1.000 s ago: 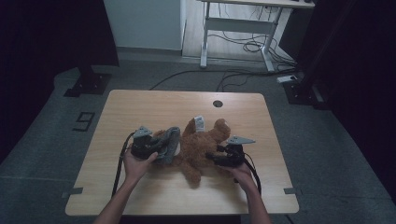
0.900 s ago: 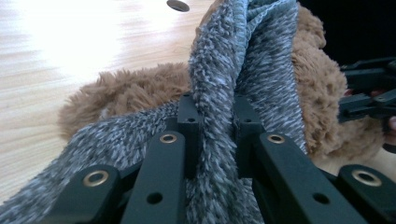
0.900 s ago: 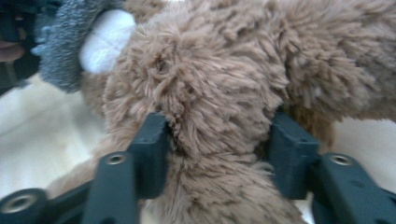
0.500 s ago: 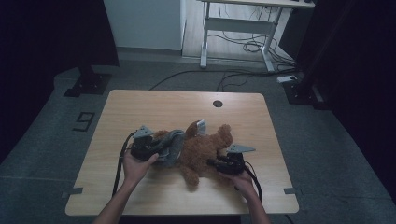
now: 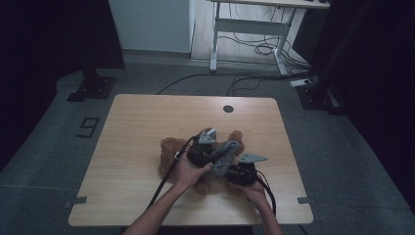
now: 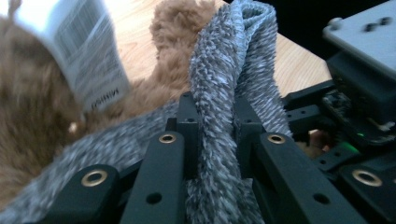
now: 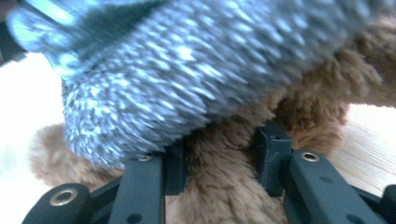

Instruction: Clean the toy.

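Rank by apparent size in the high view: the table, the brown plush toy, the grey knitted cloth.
1. table, largest by far.
2. brown plush toy, partly hidden under hands and cloth.
3. grey knitted cloth, smallest; bunched up, so its full size is unsure.

Brown teddy bear and grey knitted cloth on the table

The teddy bear (image 5: 169,155) is a shaggy brown plush toy lying flat near the middle of the wooden tabletop, its round head toward the left in the high view and one limb poking out at the upper right. A white label (image 6: 79,51) with printed text and a barcode hangs from its fur. The knitted cloth (image 5: 224,155) is a fuzzy, speckled grey-and-white piece, bunched into a thick fold that stands up and drapes across the bear's body, touching its fur.
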Available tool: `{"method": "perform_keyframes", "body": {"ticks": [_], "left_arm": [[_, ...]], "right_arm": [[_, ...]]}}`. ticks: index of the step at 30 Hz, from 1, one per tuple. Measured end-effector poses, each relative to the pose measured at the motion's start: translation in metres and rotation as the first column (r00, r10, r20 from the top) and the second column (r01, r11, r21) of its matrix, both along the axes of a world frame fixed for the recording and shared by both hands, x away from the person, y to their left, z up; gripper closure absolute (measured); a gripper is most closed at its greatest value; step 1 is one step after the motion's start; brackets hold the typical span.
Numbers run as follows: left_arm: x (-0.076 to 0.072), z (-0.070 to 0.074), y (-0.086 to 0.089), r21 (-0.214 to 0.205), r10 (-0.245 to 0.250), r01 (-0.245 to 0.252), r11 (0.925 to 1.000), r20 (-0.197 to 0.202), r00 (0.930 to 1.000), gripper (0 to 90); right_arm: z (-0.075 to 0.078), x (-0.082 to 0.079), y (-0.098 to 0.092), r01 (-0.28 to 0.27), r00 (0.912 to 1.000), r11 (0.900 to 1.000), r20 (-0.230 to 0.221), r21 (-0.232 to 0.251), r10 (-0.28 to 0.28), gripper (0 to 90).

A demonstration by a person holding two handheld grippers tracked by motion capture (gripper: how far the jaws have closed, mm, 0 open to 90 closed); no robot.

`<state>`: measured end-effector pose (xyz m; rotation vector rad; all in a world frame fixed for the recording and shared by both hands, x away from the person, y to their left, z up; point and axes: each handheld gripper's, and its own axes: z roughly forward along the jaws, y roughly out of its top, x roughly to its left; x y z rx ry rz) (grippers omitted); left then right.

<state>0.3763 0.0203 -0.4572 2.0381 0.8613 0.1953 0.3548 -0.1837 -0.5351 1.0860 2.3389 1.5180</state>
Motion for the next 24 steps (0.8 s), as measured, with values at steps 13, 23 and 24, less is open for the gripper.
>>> {"method": "perform_keyframes", "body": {"ticks": [13, 23, 24], "left_arm": [[-0.004, 0.008, 0.072, 0.024, 0.135, -0.136, 0.9905, 0.028, 0.9905, 77.9], [-0.012, 0.019, 0.112, 0.008, 0.195, -0.196, 0.9805, 0.082, 0.9774, 77.7], [-0.012, 0.02, 0.116, 0.005, 0.207, -0.208, 0.9781, 0.082, 0.9749, 77.7]], "right_arm": [[-0.001, -0.004, 0.0, 0.009, 0.9999, 1.0, 0.01, -0.003, -0.009, 62.0], [-0.003, -0.005, 0.001, 0.01, 0.9999, 0.9999, 0.007, -0.004, -0.01, 62.0], [-0.003, -0.005, 0.001, 0.01, 0.9999, 0.9999, 0.006, -0.004, -0.01, 62.0]]}}
